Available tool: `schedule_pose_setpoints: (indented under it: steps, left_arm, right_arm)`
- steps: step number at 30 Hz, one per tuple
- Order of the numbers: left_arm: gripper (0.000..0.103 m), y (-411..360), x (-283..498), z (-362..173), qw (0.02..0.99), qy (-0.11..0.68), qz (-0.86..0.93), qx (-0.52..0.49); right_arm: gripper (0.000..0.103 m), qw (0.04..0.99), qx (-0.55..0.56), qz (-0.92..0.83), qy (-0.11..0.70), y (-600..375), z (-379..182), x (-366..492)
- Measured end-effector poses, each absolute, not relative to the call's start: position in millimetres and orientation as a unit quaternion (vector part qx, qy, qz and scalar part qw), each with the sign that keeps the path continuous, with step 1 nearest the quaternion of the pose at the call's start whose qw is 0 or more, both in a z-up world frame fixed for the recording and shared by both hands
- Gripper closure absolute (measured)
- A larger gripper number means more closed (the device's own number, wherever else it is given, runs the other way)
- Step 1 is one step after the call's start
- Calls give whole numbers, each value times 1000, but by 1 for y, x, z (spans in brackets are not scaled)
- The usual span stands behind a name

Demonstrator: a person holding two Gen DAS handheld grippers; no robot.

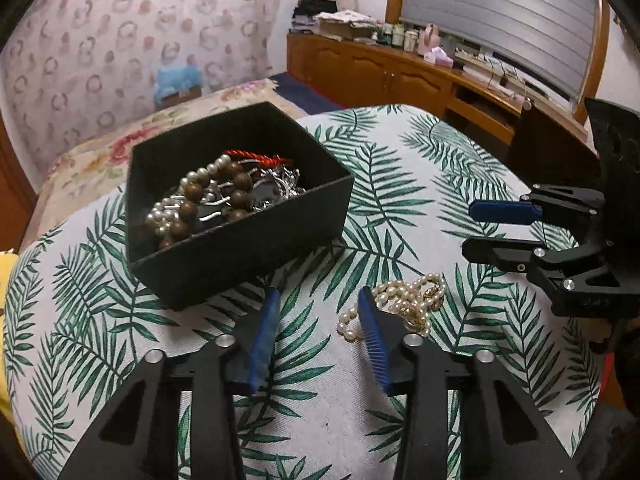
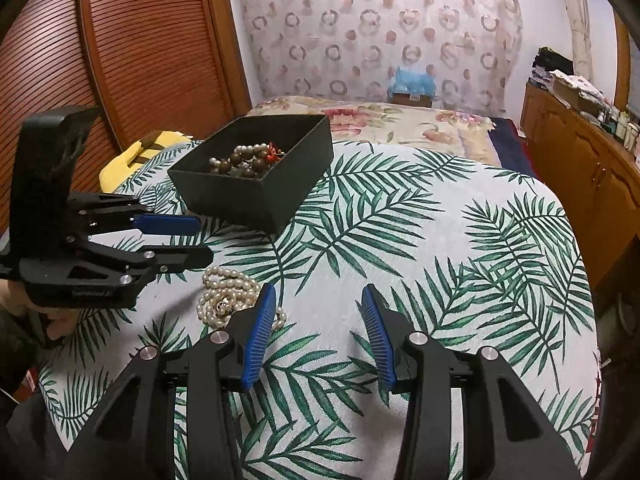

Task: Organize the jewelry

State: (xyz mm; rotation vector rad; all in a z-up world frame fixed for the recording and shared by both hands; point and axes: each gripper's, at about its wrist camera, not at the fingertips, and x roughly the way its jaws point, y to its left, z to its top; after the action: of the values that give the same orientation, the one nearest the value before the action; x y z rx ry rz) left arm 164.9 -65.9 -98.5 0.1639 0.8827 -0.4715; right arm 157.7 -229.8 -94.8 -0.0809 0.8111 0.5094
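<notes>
Here both the left gripper (image 1: 318,300) and right gripper (image 2: 319,298) hover spread-fingered beside the pearl necklace (image 1: 404,306), near the black box (image 1: 240,204).

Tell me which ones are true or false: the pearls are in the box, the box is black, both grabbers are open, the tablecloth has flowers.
1. The pearl necklace on the cloth is inside the box. False: it lies on the tablecloth, apart from the box.
2. The box is black. True.
3. The left gripper and right gripper are open. True.
4. The tablecloth has flowers. False: green palm leaves.
</notes>
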Motion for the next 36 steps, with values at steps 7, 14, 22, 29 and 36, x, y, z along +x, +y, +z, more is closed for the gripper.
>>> schedule_pose_setpoints:
  steps: [7, 14, 22, 29, 36]
  left_arm:
    - [70, -73, 163, -102, 865, 432, -232, 108]
    - [79, -81, 163, -108, 861, 436, -231, 122]
    - [99, -84, 162, -104, 868, 425, -234, 103]
    - [99, -74, 138, -61, 898, 369, -230, 71]
    - [99, -63, 118, -24, 918, 324, -221, 53]
  right_arm:
    - [56, 887, -37, 246, 390, -230, -94, 158]
    - [56, 885, -35, 251, 391, -231, -96, 157]
    - [56, 882, -38, 254, 394, -229, -101, 151]
    - [56, 884, -40, 253, 390, -230, -98, 141]
    - [56, 879, -54, 265, 392, -219, -100, 139]
